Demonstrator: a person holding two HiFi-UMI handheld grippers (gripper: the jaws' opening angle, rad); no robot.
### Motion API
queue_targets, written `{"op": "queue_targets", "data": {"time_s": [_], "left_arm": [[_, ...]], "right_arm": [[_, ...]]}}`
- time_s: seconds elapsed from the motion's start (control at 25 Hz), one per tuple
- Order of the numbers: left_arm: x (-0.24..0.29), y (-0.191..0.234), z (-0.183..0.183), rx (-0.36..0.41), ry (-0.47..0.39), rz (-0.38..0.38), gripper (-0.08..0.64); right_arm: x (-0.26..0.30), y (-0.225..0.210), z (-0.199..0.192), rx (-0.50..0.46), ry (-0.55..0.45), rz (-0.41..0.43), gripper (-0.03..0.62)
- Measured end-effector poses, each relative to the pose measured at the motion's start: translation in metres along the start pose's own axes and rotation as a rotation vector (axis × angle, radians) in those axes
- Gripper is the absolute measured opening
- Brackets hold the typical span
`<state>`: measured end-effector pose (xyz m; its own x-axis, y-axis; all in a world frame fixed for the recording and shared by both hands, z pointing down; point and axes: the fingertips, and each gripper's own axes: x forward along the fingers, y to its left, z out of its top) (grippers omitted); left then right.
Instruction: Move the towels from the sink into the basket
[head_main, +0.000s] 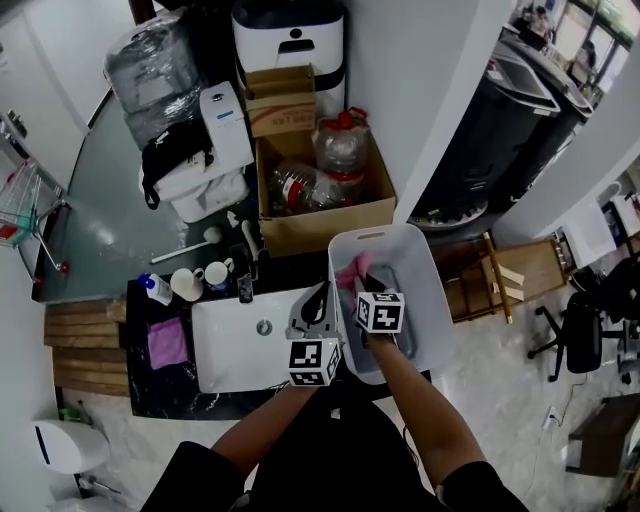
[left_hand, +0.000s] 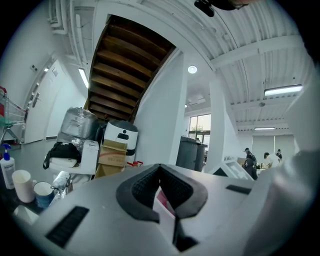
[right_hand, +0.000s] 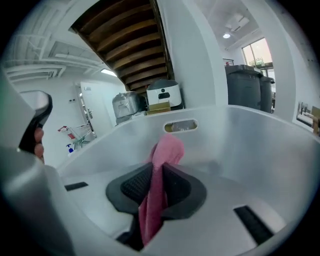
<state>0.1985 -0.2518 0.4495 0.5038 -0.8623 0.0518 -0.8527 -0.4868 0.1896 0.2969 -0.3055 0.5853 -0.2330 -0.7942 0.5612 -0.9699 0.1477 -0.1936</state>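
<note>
- My operator's two forearms (head_main: 415, 410) lie nearest, reaching up from the bottom of the head view towards the counter (head_main: 160, 395).
- The left claw (head_main: 320, 298) sits over the right edge of the white sink (head_main: 235, 350), pointing level. In the left gripper view its jaws are clenched together at the tips, and I see nothing gripped between them.
- The right claw (head_main: 362, 285) is just beside it, tipped downward inside the white basket (head_main: 432, 300).
- The right claw is grasping the pink towel (right_hand: 167, 150). The cloth runs up between both pads and flops over above them.
- That towel is within the basket walls, near the slot handle (right_hand: 180, 126). I cannot tell whether it touches the bottom.
- A purple cloth (head_main: 166, 342) lies flat on the counter, left of the sink.
- Behind the sink stand two cups (head_main: 187, 283) and a pump bottle (head_main: 153, 288).
- Farthest off, a cardboard box (head_main: 320, 228) holds big plastic bottles (head_main: 340, 150).
</note>
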Motion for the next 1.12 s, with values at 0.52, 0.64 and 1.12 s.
{"op": "queue_targets", "data": {"time_s": [0.52, 0.64, 1.12], "left_arm": [[0.024, 0.024, -0.012, -0.017, 0.049, 0.115, 0.009], [0.028, 0.024, -0.014, -0.011, 0.058, 0.131, 0.009], [0.029, 0.023, -0.017, -0.034, 0.081, 0.156, 0.009]], "right_arm": [[0.059, -0.027, -0.051, -0.006, 0.115, 0.004, 0.075], [0.072, -0.031, -0.064, 0.003, 0.145, 0.005, 0.075], [0.095, -0.033, -0.100, 0.001, 0.244, 0.005, 0.136]]}}
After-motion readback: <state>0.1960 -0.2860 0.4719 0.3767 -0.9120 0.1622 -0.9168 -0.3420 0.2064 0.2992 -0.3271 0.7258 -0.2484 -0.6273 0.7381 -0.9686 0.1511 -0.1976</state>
